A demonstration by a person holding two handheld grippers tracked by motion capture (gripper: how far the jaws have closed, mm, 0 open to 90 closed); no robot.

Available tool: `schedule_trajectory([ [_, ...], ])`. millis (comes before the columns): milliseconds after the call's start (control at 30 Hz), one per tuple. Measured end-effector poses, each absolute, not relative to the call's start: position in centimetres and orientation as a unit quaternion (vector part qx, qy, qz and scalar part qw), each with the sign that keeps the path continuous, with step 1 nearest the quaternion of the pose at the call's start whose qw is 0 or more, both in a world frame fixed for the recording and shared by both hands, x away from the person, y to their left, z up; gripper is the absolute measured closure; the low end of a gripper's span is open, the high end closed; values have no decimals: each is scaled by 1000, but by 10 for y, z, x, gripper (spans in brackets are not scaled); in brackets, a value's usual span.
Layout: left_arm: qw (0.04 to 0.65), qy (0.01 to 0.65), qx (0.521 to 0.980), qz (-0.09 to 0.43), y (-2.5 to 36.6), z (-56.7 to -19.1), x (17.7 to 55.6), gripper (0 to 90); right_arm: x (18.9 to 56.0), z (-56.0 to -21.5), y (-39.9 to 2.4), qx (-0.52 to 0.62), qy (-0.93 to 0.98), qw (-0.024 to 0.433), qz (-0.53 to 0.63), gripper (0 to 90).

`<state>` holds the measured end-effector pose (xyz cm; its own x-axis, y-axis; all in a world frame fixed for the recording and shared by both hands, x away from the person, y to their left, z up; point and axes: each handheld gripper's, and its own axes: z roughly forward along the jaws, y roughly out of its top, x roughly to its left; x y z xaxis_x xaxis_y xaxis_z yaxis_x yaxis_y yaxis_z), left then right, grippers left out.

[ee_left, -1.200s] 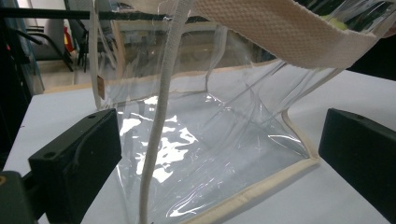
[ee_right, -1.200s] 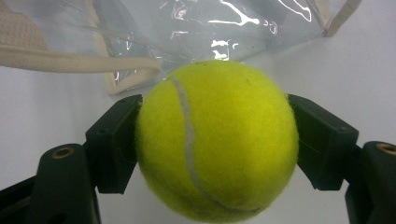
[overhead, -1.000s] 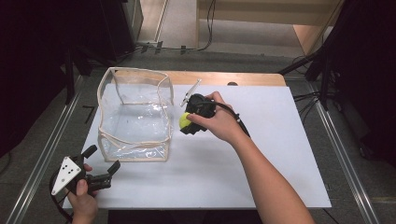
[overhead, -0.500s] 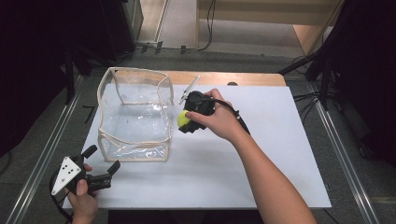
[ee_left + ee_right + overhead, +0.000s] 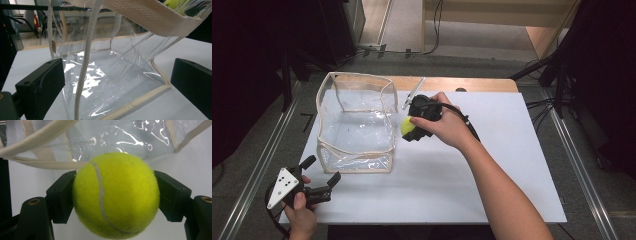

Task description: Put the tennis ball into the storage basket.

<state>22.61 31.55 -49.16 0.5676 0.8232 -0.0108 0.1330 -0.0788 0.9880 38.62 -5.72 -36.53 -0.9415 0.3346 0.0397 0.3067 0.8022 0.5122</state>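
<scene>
Yellow-green felt fills the right gripper (image 5: 410,128): its two black jaws press on either side of a tennis ball (image 5: 116,195), held just beside the right wall of a clear plastic bag (image 5: 354,125) with cream trim. That bag stands open near the far left corner of the white worktop (image 5: 512,150). At the near left corner the left gripper (image 5: 322,175) rests with jaws wide apart, nothing between them, facing the bag.

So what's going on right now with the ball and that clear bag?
Right gripper clamped on tennis ball, beside clear bag. Left gripper open, at the bag's near corner. Bag mouth open, nothing blocking.
</scene>
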Motion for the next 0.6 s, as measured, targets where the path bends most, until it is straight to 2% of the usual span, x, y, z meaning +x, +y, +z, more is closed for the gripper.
schedule_trajectory([
  [600,578,356,671,298,315,-492,226,0,383,-346,-52,160,950,34,265,230],
])
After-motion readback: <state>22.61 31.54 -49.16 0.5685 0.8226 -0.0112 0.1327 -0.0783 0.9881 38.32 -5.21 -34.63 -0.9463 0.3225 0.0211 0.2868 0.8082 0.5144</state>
